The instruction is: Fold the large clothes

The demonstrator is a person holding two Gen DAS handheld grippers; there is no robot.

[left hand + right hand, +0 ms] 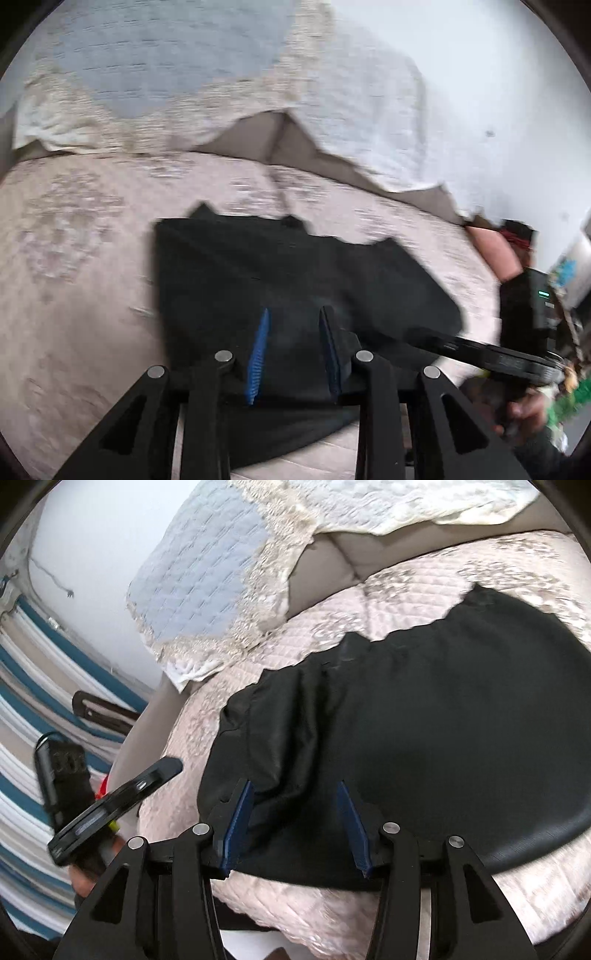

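While both claws hover open over the black garment (295,280), nothing is held: the left claw (293,354) has its blue pads apart above the cloth's near edge, and the right claw (295,827) is spread wide over a bunched, wrinkled part at the garment's left side. The garment lies partly folded on a pale pink quilted sofa cover (295,635). A likely fault from here is a pinch that takes only the top layer, or catches the quilted cover beneath, which would drag the fold askew; the creased ridge could also be pressed in unevenly. Behind the seat, a white and blue lace-edged throw (214,572) drapes the backrest before a plain white wall (498,74).
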